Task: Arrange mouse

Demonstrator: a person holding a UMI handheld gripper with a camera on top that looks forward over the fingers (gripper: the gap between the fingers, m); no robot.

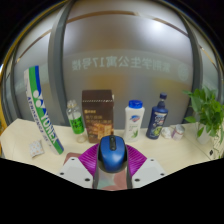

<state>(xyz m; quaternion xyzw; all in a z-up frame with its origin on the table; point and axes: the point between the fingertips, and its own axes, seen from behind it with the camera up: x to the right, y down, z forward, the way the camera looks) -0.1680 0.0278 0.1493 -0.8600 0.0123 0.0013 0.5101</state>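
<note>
A blue computer mouse sits between my gripper's two fingers, its nose pointing away from me. Both magenta pads press against its sides, so the fingers are shut on it. The mouse appears held above the cream table, in front of the row of items at the back.
Along the back stand a tall white-and-green pack, a green-capped bottle, a brown box, a white bottle with a blue cap and a dark blue bottle. A green plant stands to the right. A frosted glass wall is behind.
</note>
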